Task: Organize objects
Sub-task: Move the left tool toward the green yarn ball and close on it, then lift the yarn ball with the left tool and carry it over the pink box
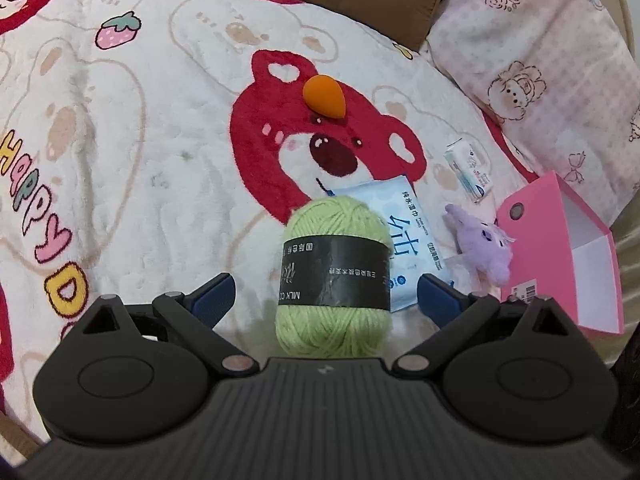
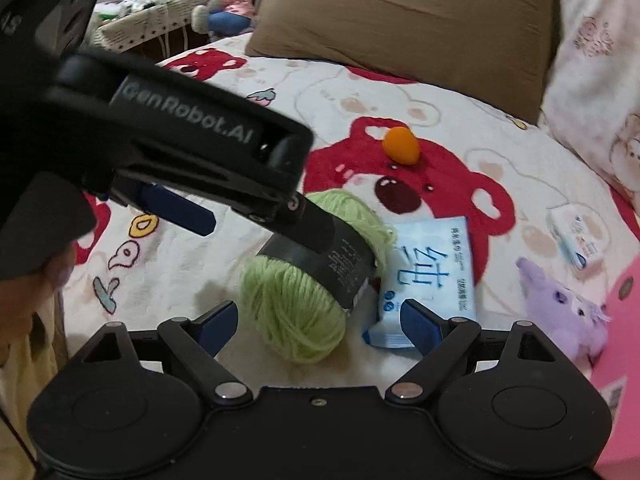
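Green yarn ball (image 1: 334,276) lies between the left gripper (image 1: 326,298) fingers — spread apart, like the right gripper (image 2: 320,320).

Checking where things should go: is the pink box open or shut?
Open. In the left wrist view the pink box shows its white inside, with its snap-button flap raised. Nothing shows in the visible part; the rest is cut off.

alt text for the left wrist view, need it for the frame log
The open left gripper straddles a green yarn ball with a black label, lying on a bear-print blanket. Behind the yarn lie a blue wipes pack, a purple plush toy and an orange sponge; an open pink box sits at right.
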